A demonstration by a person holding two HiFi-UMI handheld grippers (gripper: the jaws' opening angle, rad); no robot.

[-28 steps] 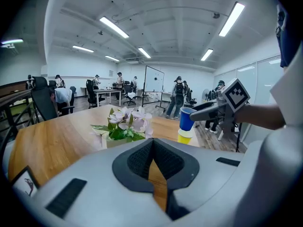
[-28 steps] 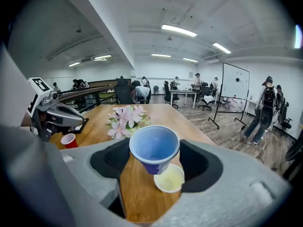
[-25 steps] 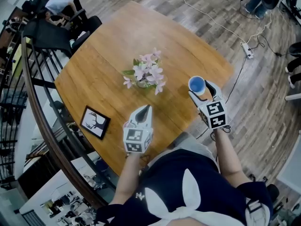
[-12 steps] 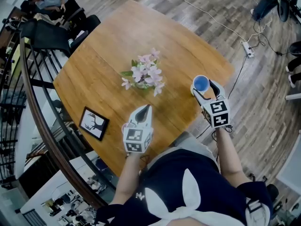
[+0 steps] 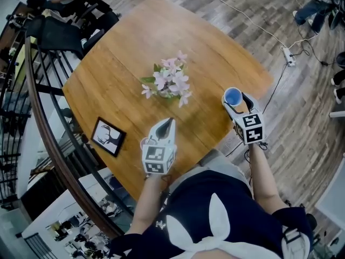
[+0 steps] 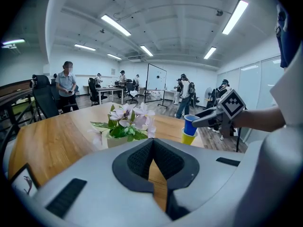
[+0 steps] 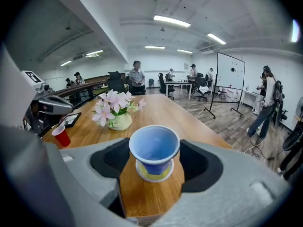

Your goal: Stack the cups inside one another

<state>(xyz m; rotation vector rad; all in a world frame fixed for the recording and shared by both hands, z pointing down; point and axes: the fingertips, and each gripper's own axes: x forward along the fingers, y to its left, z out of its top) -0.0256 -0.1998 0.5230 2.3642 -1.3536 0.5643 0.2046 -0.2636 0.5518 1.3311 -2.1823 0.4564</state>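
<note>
The blue cup [image 5: 233,96] has shifted slightly right, clamped in the right hand-held gripper [image 5: 236,102], nested in the yellow cup [image 6: 188,137].

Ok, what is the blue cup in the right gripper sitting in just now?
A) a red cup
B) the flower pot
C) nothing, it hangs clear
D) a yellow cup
D: the blue cup, between the right gripper's jaws, sits nested in the yellow cup.

left hand-held gripper [image 5: 170,122] pinched together, right hand-held gripper [image 5: 235,100] clamped on blue cup [image 5: 233,96].
</note>
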